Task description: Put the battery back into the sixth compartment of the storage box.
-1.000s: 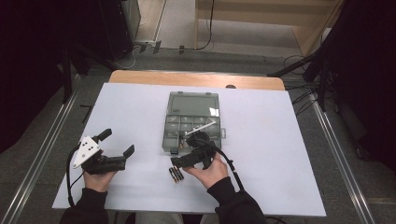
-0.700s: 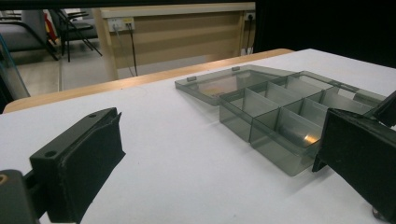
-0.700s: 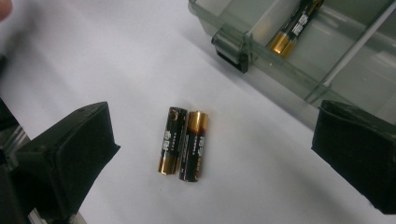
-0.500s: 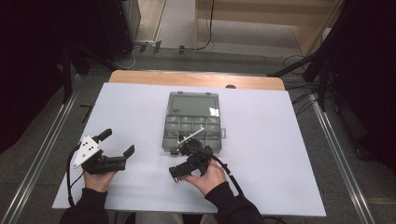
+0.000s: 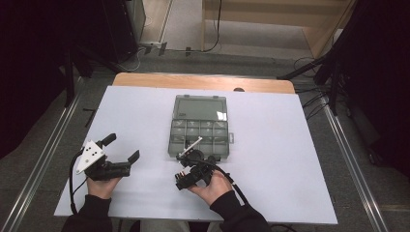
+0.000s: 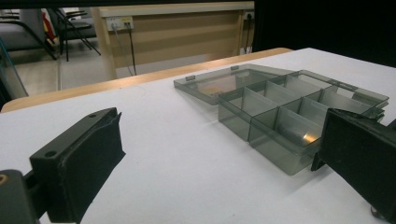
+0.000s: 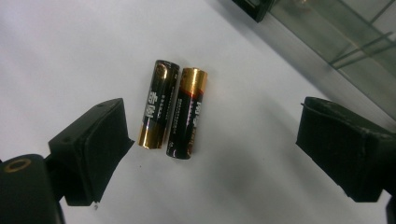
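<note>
Batteries [image 7: 173, 108] hidden beneath right tongs [image 5: 183, 180] in high view. Organizer box [image 7: 327, 35] cut off by top and right edges in right gripper view; compartment contents unreadable through tinted plastic. Left tongs [image 6: 224, 172] cut off at lower right corner in left gripper view. Battery print too blurred to read.
</note>
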The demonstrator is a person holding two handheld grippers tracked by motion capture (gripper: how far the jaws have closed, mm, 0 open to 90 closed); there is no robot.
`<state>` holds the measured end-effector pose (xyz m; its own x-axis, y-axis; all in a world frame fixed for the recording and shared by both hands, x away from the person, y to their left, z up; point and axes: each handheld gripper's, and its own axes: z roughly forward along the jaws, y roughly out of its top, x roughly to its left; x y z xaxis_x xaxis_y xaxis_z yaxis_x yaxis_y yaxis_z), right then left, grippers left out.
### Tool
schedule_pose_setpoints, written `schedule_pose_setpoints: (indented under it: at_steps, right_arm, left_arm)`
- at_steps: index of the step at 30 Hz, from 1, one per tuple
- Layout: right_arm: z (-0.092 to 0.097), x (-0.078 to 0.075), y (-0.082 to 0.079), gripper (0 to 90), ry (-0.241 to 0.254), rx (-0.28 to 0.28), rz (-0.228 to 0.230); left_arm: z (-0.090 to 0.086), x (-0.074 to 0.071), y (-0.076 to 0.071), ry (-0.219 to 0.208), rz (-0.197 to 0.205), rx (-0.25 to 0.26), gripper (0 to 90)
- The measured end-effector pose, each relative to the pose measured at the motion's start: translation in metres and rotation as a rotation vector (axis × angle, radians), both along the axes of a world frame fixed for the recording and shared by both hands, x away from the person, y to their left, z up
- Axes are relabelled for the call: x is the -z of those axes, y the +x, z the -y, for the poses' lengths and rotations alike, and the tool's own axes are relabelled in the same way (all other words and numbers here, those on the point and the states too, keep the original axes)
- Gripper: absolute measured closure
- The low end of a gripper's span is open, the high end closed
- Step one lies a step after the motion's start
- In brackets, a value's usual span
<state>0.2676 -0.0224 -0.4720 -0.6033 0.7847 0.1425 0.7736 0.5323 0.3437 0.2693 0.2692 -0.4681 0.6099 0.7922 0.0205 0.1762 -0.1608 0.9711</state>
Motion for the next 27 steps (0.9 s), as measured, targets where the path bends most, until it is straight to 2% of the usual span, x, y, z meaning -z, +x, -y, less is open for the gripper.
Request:
schedule_pose_setpoints:
  at_steps: [12, 16, 17, 27]
  right_arm:
    - [0.0001, 0.0009, 0.0002, 25.4, 0.005, -0.003, -0.012]
    - [-0.0014, 0.0015, -0.0002, 35.7, 0.009, -0.005, -0.014]
    - [-0.0022, 0.0017, -0.0007, 41.6, 0.007, 0.0, -0.014]
    - [-0.0042, 0.0041, 0.0001, 52.0, -0.01, 0.004, -0.02]
  left_arm:
    - [-0.0001, -0.0001, 0.0, 0.001, 0.001, 0.001, 0.0]
    - [0.0, 0.0001, 0.0, 0.001, 0.0, 0.001, 0.0]
    - [0.0, 0.0001, 0.0, 0.002, 0.0, 0.002, 0.0]
    - [0.0002, 0.0002, 0.0, 0.002, 0.0, 0.002, 0.0]
